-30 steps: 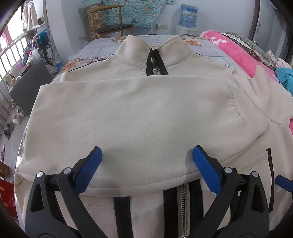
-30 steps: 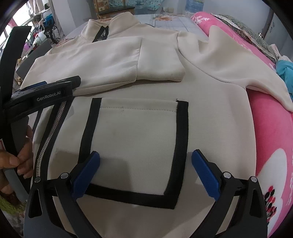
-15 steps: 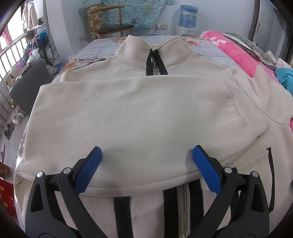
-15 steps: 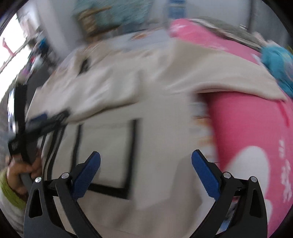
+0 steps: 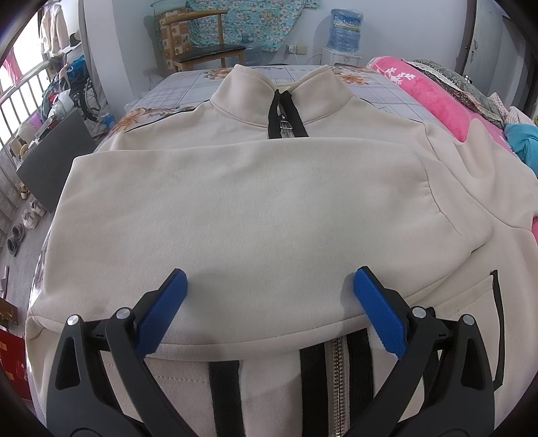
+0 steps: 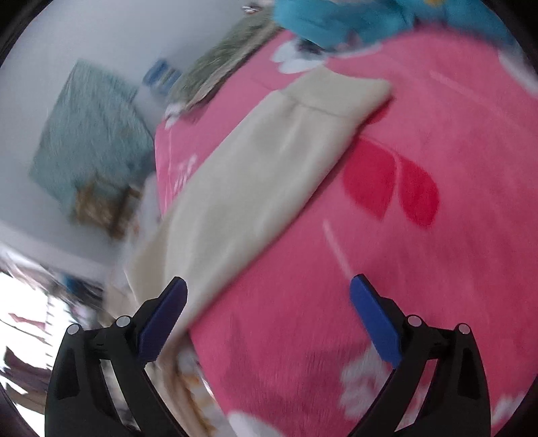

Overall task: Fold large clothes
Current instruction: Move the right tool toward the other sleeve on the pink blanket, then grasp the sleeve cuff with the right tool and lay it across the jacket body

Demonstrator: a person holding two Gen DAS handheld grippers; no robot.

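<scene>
A cream zip jacket (image 5: pixel 262 208) with black trim lies face up on the bed, collar at the far end. Its left sleeve is folded flat across the chest. My left gripper (image 5: pixel 269 302) is open and empty, hovering over the lower edge of that folded sleeve. The jacket's other sleeve (image 6: pixel 269 168) lies stretched out over a pink blanket (image 6: pixel 403 235), cuff at the far end. My right gripper (image 6: pixel 269 306) is open and empty above the blanket, just right of that sleeve. The right wrist view is motion-blurred.
A wooden chair (image 5: pixel 201 43) and a water bottle (image 5: pixel 346 23) stand beyond the bed's far end. Teal clothing (image 6: pixel 353 16) lies past the sleeve cuff. A dark cabinet (image 5: pixel 50 161) and shoes sit on the floor at left.
My right gripper has swung right, from over the jacket's front pocket to the outstretched sleeve on the pink blanket. The left gripper has not moved.
</scene>
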